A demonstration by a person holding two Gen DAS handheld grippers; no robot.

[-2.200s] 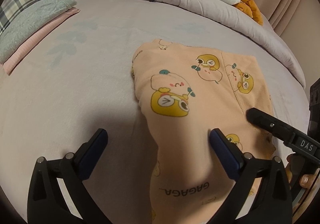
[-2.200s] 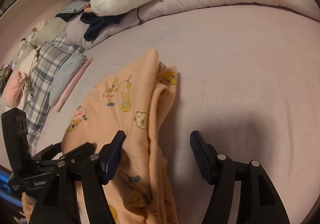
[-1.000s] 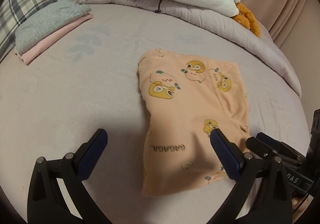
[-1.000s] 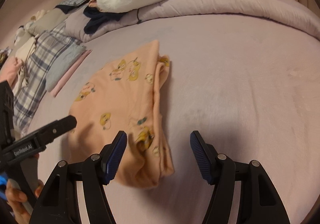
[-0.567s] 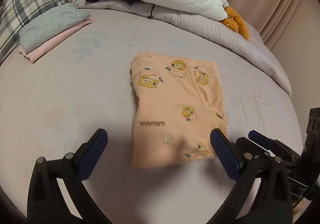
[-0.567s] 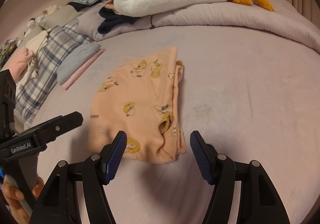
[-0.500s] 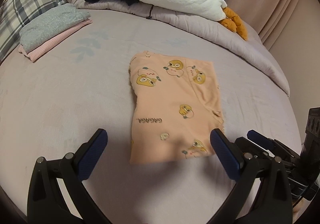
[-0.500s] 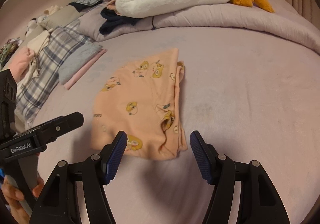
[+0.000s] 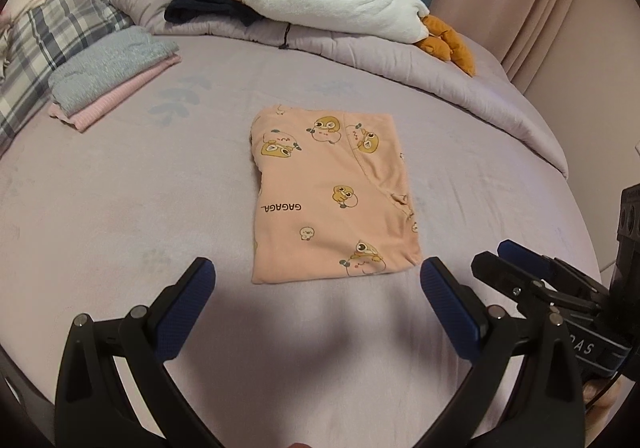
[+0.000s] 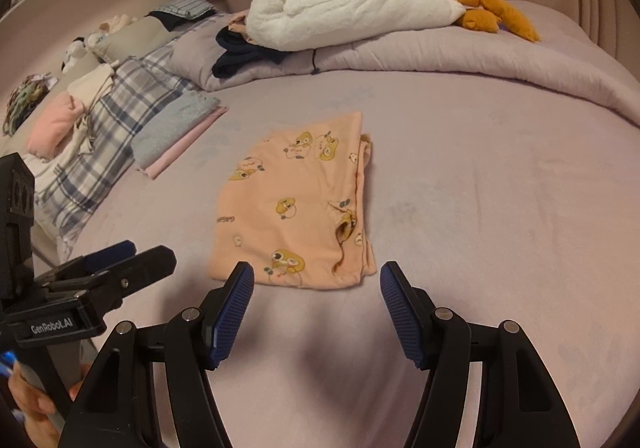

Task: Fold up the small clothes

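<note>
Left gripper & right gripper, both spread wide w/ nothing held, should pinch folded peach duck-print cotton garment's frame-center near corners evenly.

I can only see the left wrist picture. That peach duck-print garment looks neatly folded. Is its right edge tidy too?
Observer: Not quite. In the right wrist view the peach garment shows loose stacked layers and a gaping opening along that edge.
Visitor: Is the other gripper holding anything?
Observer: No, the right gripper is open and grips nothing.
Visitor: What's on the plaid pillow?
Observer: A rolled pink cloth lies on it.
</note>
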